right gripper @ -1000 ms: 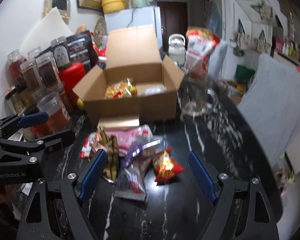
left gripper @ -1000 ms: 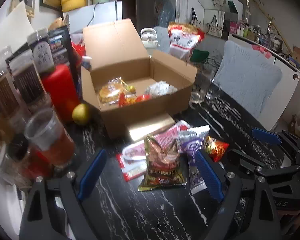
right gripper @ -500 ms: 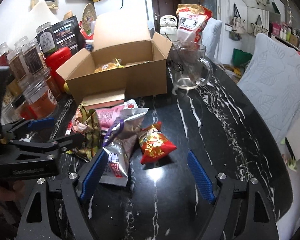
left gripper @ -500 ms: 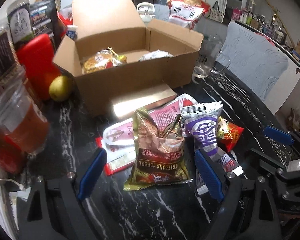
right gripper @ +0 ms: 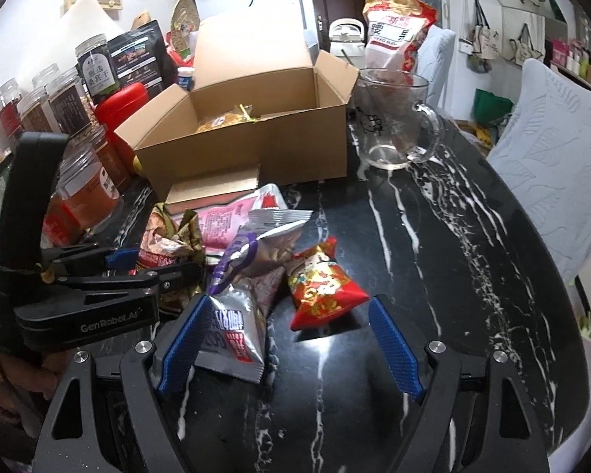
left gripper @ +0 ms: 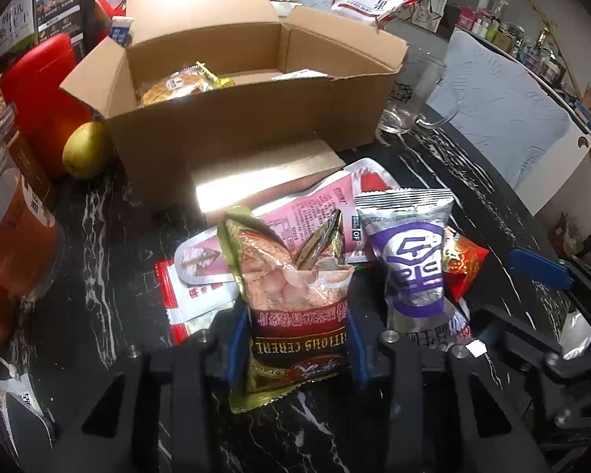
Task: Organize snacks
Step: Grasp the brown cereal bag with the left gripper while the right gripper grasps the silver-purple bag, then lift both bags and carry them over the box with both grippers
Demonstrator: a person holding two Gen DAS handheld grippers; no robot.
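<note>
An open cardboard box (left gripper: 240, 118) holds a few snack packs at the back of the black marble table (right gripper: 433, 236). Loose snacks lie in front of it. My left gripper (left gripper: 293, 339) is shut on a gold and red cereal bag (left gripper: 295, 299), its blue pads pressing both sides. Beside that bag lie a silver and purple bag (left gripper: 409, 260), a pink pack (left gripper: 315, 205) and a small red pack (right gripper: 323, 287). My right gripper (right gripper: 287, 343) is open, its fingers straddling the silver bag (right gripper: 236, 327) and the red pack. The left gripper also shows in the right wrist view (right gripper: 153, 268).
Jars (right gripper: 86, 193) and a red container (left gripper: 39, 82) crowd the table's left side. A yellow pear (left gripper: 84, 149) lies by the box. A glass mug (right gripper: 394, 122) stands right of the box, a large snack bag (right gripper: 394, 35) behind it. Chairs with pale cushions (right gripper: 551, 149) stand at right.
Both grippers moved forward and down toward the snack pile. My left gripper closed on the cereal bag. My right gripper stays open, now around the silver and red packs.
</note>
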